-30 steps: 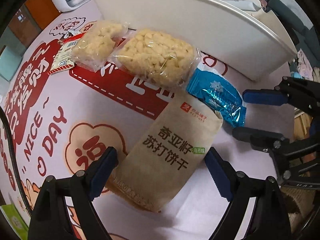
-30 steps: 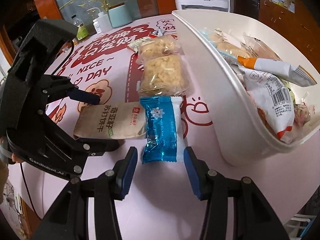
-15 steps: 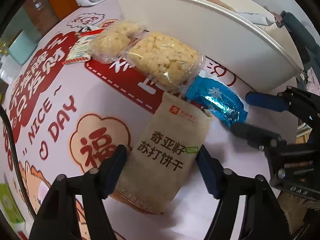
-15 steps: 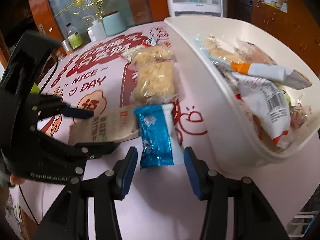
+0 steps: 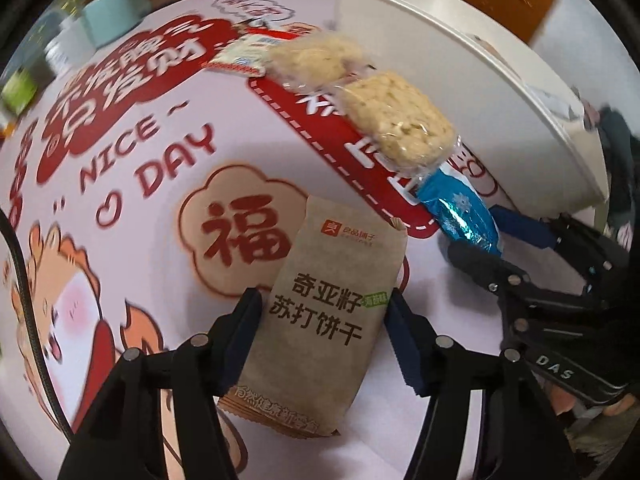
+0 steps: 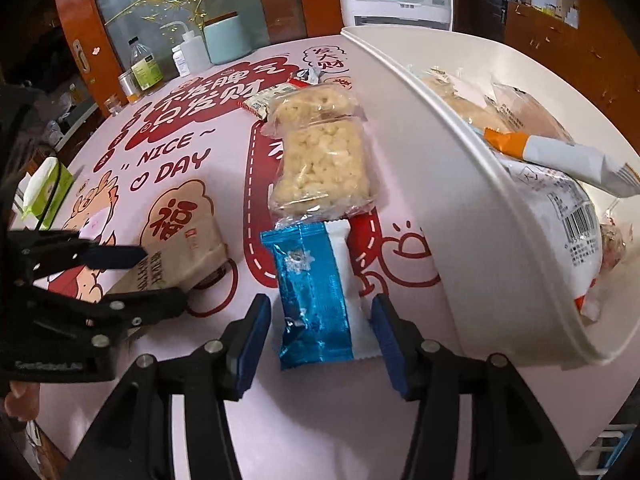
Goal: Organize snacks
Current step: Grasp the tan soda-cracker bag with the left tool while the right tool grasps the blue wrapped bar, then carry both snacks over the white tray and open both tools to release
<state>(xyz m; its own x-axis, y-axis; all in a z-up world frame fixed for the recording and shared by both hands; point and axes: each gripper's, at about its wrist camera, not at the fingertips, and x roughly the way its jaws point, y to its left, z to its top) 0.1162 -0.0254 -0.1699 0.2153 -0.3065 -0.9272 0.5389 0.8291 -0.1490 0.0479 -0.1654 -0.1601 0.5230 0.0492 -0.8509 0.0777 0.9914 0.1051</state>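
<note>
A tan cracker packet (image 5: 328, 312) with black Chinese print is gripped between my left gripper's (image 5: 324, 320) fingers and lifted, tilted, off the table; it also shows in the right wrist view (image 6: 176, 256). A blue foil packet (image 6: 316, 292) lies on the table between the open fingers of my right gripper (image 6: 320, 332), and shows in the left wrist view (image 5: 460, 212). Two clear packets of puffed rice cake (image 6: 320, 168) (image 6: 312, 106) lie beyond it. A white tub (image 6: 472, 216) at right holds several snack packets.
The table is covered by a pink cloth with red print (image 5: 120, 152). A small red-and-white packet (image 6: 264, 102) lies at the far end of the row. Bottles and a teal canister (image 6: 228, 40) stand at the far table edge, a green tissue box (image 6: 44, 192) at left.
My left gripper has closed on the tan cracker packet and lifted it away from the blue packet. My right gripper has moved forward so its fingers flank the blue packet.
</note>
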